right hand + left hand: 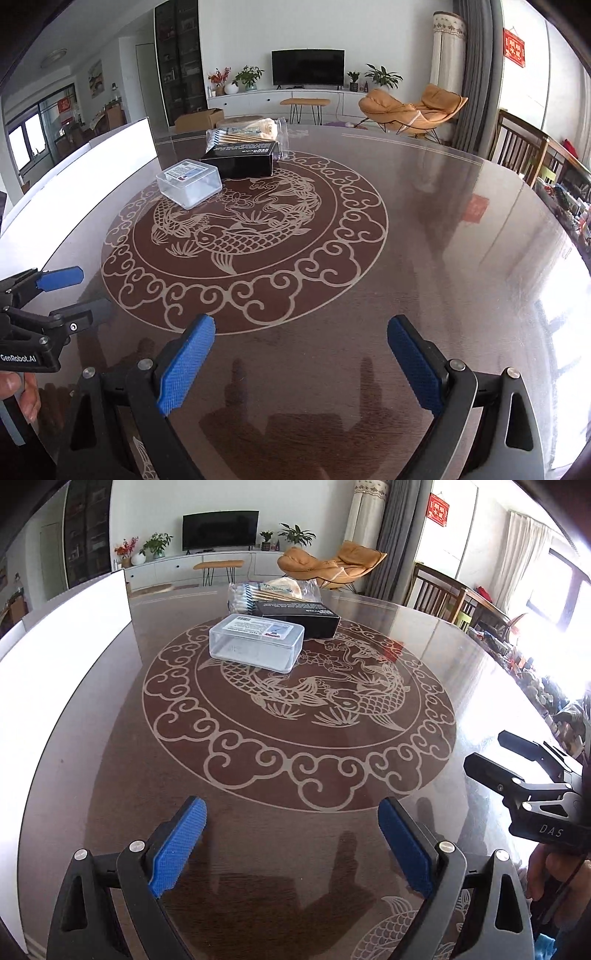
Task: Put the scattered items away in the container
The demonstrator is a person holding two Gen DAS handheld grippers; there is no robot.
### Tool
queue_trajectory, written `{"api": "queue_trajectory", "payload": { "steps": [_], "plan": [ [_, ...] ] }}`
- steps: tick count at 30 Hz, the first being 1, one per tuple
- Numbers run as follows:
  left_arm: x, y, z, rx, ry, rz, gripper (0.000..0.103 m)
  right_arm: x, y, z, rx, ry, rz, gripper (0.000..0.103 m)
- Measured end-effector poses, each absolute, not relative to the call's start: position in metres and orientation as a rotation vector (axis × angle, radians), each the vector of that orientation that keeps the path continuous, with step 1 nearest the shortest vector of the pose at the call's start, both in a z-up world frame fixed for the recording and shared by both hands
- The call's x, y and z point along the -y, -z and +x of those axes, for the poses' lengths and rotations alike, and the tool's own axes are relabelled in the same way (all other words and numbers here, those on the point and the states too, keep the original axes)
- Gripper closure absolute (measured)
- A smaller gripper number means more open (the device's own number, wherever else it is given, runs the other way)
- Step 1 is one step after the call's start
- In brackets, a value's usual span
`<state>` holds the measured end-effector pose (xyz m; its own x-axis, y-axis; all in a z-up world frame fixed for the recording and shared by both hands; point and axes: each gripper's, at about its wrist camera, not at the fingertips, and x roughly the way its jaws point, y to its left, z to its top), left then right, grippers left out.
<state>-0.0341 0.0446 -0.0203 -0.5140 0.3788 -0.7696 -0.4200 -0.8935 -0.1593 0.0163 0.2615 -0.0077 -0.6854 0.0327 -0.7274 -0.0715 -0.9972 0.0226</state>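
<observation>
Both grippers hover over the near part of the dark table (110, 775), jaws spread wide and nothing between them. On the left, the left gripper (291, 843) shows its blue pads (177, 843) well apart, touching nothing. On the right, the right gripper (301, 363) stands just as wide and bare. Far across the table sits the clear plastic box (256, 642), lid shut, just in front of a black carton (299, 618); a bag of cotton swabs (273, 592) leans on that carton.
</observation>
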Motion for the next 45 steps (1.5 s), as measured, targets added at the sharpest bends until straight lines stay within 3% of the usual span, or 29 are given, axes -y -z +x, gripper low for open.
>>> {"api": "queue_trajectory", "payload": {
  "steps": [7, 21, 45],
  "plan": [
    [-0.037, 0.023, -0.04, 0.031, -2.403, -1.205, 0.008, -0.26, 0.016, 0.006, -0.114, -2.778, -1.263, 0.008],
    [-0.069, 0.028, -0.032, -0.269, -2.456, -1.259, 0.0, -0.264, 0.027, -0.001, -0.135, -2.701, -1.362, 0.002],
    [-0.068, 0.028, -0.032, -0.27, -2.45, -1.256, 0.0, -0.259, 0.029, -0.004, -0.085, -2.682, -1.377, 0.002]
  ]
}}
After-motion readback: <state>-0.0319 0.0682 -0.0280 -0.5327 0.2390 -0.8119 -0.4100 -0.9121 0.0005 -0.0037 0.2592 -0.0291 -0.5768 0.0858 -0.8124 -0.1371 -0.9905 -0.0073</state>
